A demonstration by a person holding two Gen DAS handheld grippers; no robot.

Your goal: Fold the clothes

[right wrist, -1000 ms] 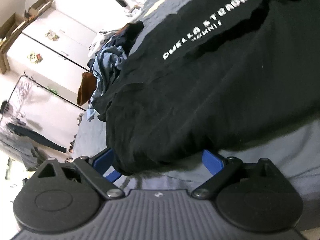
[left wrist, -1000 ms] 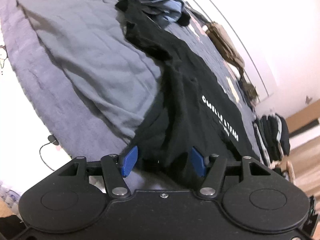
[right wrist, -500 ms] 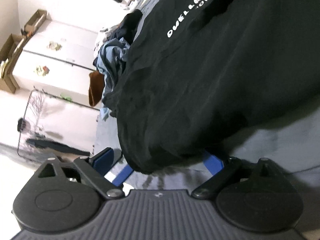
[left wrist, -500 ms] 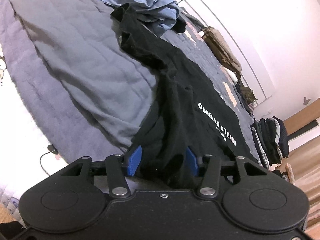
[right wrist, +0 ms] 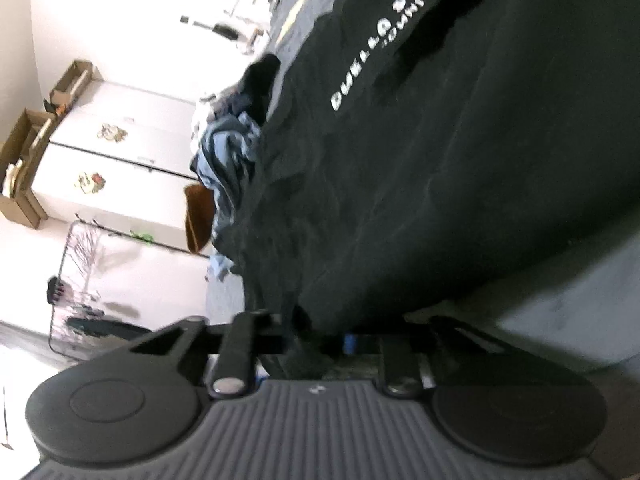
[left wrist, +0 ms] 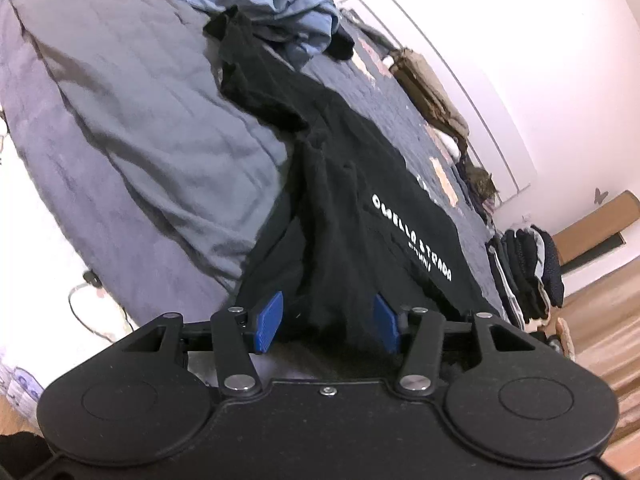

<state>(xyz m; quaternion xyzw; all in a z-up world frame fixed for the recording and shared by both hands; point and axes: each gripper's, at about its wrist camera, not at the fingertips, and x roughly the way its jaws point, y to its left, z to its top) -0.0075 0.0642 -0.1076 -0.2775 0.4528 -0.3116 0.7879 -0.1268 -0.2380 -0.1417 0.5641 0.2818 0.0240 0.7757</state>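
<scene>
A black T-shirt (left wrist: 360, 184) with white lettering lies stretched across the grey bed cover (left wrist: 140, 120). My left gripper (left wrist: 328, 323) is at the shirt's near edge, where a bunched ridge of black fabric sits between the blue pads (left wrist: 270, 322) and they grip it. In the right wrist view the same T-shirt (right wrist: 440, 160) fills the upper right. My right gripper (right wrist: 332, 344) is at its lower hem. Its jaws are closing, drawn close together with the hem between them. Cloth hides most of the pads and only a sliver of blue shows.
A heap of light-blue and dark clothes (left wrist: 296, 20) lies at the far end of the bed, also seen as a blue heap (right wrist: 228, 152). A stack of folded dark garments (left wrist: 528, 272) stands at the bed's right end. White cabinets (right wrist: 120, 160) and cardboard boxes (right wrist: 24, 168) line the wall.
The right jaws have come in from wide apart onto the shirt's hem, and that view has rolled. The left pads drew in a little around the bunched fabric.
</scene>
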